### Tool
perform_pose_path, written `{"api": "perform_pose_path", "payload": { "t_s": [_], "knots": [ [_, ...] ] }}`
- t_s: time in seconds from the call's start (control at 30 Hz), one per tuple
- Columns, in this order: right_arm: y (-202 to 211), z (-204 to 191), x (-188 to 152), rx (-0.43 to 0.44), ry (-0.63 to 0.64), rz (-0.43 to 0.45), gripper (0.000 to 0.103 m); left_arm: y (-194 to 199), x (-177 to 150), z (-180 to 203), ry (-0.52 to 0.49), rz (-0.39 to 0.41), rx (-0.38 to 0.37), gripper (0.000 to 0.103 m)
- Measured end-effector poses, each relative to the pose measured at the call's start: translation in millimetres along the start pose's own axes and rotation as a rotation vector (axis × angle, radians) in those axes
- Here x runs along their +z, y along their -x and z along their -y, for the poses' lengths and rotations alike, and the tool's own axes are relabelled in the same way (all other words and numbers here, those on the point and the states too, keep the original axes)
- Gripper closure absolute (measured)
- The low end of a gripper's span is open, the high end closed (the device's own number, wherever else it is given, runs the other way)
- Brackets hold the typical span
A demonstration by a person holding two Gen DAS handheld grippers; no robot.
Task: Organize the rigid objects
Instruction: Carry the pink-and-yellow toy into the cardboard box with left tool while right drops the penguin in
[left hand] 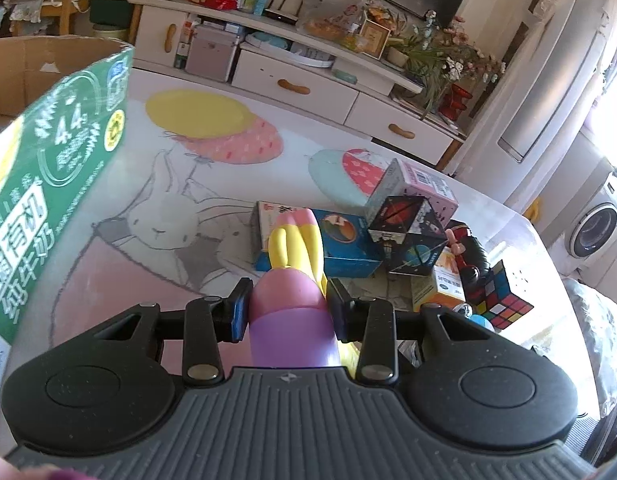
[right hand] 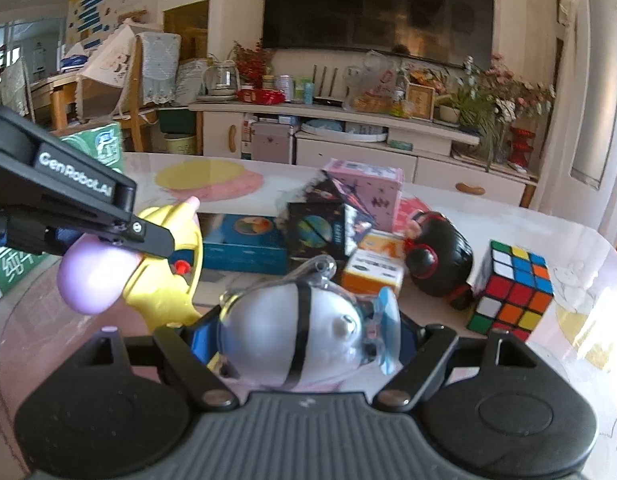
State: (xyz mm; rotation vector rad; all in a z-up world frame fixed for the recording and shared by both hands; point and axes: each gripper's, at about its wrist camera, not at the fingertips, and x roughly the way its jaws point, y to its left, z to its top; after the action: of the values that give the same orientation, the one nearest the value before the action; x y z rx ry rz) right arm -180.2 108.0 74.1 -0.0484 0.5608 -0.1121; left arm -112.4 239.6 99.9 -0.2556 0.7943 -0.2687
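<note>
Left gripper [left hand: 289, 309] is clamped on a pink, purple and yellow toy [left hand: 288, 280], its 2 pads pressing the pink bulb from either side; the jaws stand narrow, with the toy's yellow front end reaching out beyond them over the table [left hand: 128, 280]; whether the toy is lifted clear of the surface cannot be told. Right gripper [right hand: 304, 340] holds a clear round-bodied figure toy [right hand: 304, 332] between widely set jaws, the blue pads flanking it on both sides; contact looks firm on the left pad, less certain on the right. Green carton [left hand: 48, 184] stands at the left, open-topped, near the left gripper; it is judged the likely destination. Remaining clutter sits ahead in 1 cluster: blue box [left hand: 344, 244], dark patterned cube [left hand: 408, 236] leaning on a pink box [left hand: 424, 188], orange box [right hand: 372, 268], black toy [right hand: 440, 260], Rubik's cube [right hand: 512, 288]. Risks: both toys are rounded and smooth, so either may squirt out of its pads if swung quickly; the 2 grippers work close together, so a crossing move could knock 1 toy from the other's hold; the yellow part juts out and could catch the carton's rim; the leaning cube may topple if the pile is brushed.
</note>
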Motion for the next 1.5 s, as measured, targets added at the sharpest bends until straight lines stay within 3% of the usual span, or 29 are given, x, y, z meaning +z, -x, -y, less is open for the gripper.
{"api": "perform_pose_path", "payload": {
  "t_s": [0.43, 0.97, 1.5],
  "knots": [
    [9.7, -14.1, 11.8, 0.012, -0.014, 0.02, 0.022, 21.4, 11.7, -17.7, 0.045, 0.041, -0.012, 0.057],
    [20.3, -35.6, 23.9, 0.021, 0.02, 0.059, 0.022, 63.5, 40.3, -38.0, 0.103, 0.149, -0.059, 0.057],
    [31.3, -93.3, 71.2, 0.148, 0.061, 0.144, 0.022, 112.2, 70.7, -86.9, 0.195, 0.301, 0.006, 0.057]
  ]
}}
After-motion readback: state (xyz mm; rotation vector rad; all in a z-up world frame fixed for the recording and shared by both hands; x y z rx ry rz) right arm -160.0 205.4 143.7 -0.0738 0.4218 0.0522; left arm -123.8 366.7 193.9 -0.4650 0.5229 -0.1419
